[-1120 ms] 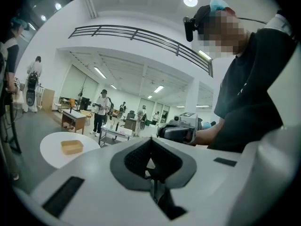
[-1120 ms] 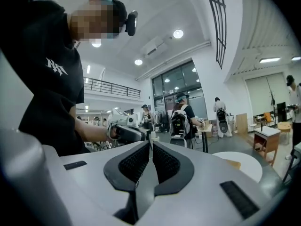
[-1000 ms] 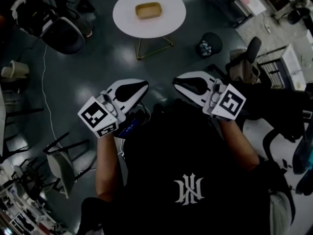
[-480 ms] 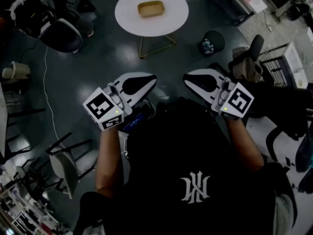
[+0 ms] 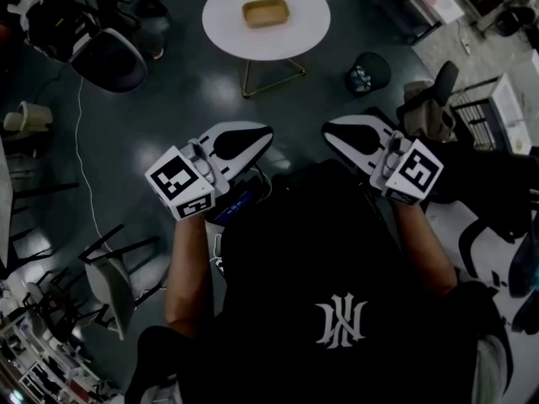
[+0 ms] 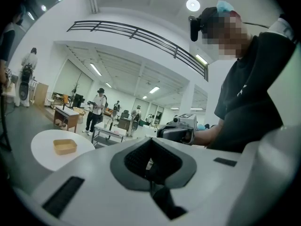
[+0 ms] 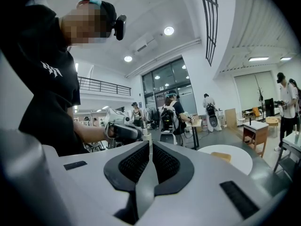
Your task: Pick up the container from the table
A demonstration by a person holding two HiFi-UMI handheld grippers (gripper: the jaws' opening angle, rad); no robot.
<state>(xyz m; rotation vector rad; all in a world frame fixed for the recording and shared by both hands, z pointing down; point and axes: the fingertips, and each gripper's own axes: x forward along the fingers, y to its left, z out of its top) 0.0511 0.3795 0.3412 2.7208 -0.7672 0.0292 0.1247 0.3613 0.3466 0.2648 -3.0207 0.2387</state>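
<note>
I'm at the approach step: my left gripper (image 5: 251, 133) and right gripper (image 5: 338, 130), both closed and empty, are well apart from the tan container (image 5: 265, 12) on the top-centre round counter (image 5: 226, 17), so next I need to get closer and open.

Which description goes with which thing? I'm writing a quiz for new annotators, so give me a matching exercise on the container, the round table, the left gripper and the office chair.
Things:
1 container
2 round table
3 left gripper
4 office chair

Descriptions:
a white top
b jaws shut, nothing held
c tan, on the table
d dark, on the floor left of the table in the head view

Pairs: 1-c, 2-a, 3-b, 4-d
</note>
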